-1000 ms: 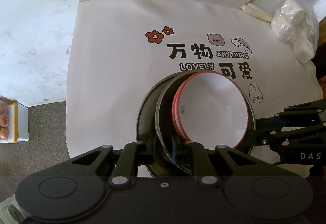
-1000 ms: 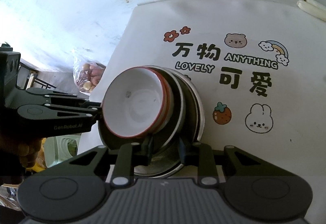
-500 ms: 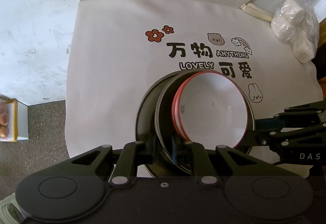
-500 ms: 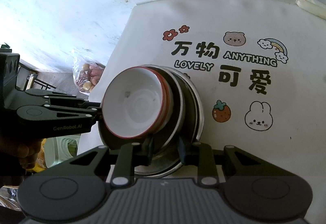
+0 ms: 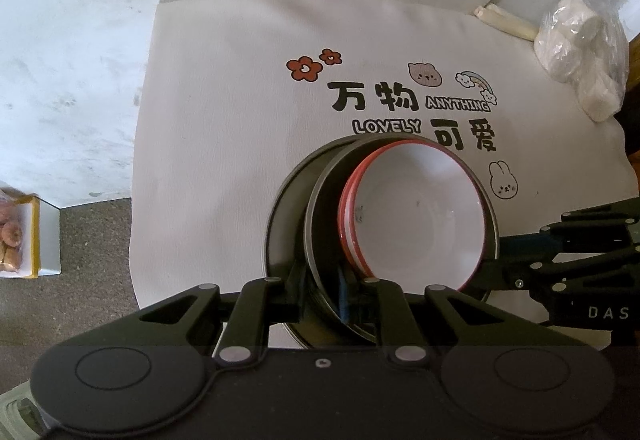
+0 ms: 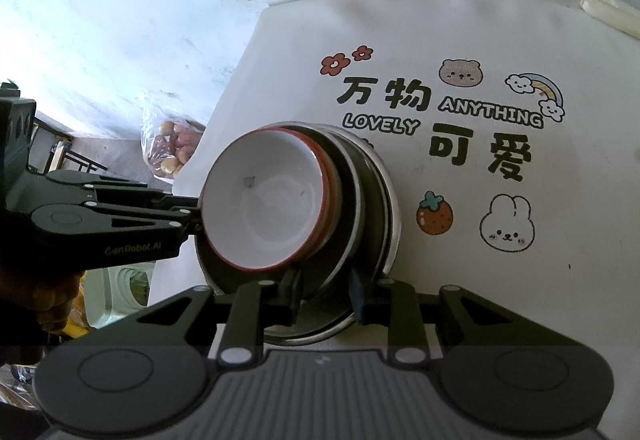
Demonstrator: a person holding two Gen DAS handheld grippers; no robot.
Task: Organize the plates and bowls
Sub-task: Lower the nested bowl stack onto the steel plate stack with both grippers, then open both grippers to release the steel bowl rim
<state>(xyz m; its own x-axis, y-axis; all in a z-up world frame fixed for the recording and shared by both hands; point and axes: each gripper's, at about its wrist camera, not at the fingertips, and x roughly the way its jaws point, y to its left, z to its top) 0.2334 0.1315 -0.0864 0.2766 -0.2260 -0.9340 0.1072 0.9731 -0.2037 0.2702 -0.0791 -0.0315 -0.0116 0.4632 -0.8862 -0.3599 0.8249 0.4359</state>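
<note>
My left hand-held gripper (image 5: 322, 296) & right hand-held gripper (image 6: 324, 294) both clamp rims of stacked metal plates (image 5: 320, 224); red-rimmed bowls (image 5: 416, 212) just ahead.

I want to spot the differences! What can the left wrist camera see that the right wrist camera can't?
Only the left wrist view shows the clear bag of white lumps and the yellow-edged box on the floor.

Only the right wrist view shows the strawberry drawing, the bag of round snacks and a hand.

Both show the stack of bowls, each gripper shut on its rim, on the printed cloth.
</note>
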